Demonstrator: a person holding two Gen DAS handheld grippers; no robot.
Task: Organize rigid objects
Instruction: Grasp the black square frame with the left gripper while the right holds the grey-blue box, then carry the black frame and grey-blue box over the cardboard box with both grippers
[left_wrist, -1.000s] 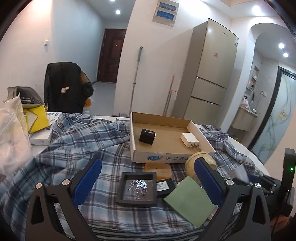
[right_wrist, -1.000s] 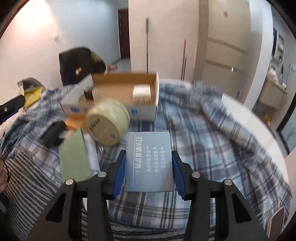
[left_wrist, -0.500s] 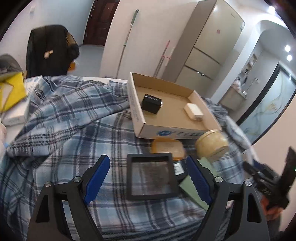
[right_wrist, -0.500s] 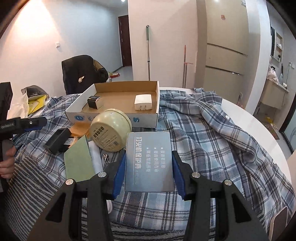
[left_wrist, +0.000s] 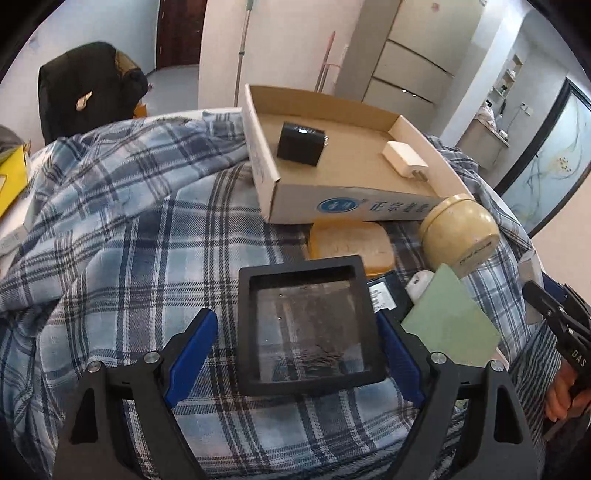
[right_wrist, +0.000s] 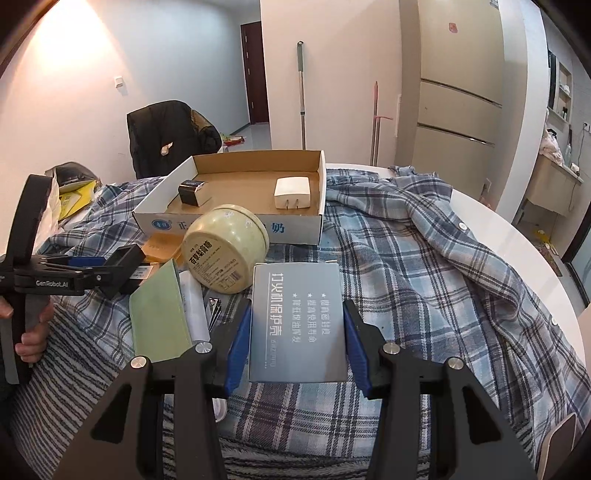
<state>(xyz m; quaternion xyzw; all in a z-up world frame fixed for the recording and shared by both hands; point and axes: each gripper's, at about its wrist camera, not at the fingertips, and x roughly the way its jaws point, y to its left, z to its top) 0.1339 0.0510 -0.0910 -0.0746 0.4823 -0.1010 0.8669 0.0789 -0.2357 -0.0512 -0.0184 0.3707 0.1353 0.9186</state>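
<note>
A black framed display case lies flat on the plaid shirt, between the blue pads of my left gripper. The right pad sits at the frame's edge and a gap shows at the left pad, so the gripper is open. My right gripper is shut on a grey printed box, held just above the cloth. Behind stands a cardboard tray holding a black charger and a white charger. From the right wrist view, the left gripper appears at the left edge, over the black case.
A cream round tin, a green card, a white tube and an orange case crowd the space in front of the tray. The plaid shirt covers the round white table. A chair with a black jacket stands behind.
My left gripper has dipped down and forward over the black case and its jaws have narrowed around it. The right gripper has held still with the grey box.
</note>
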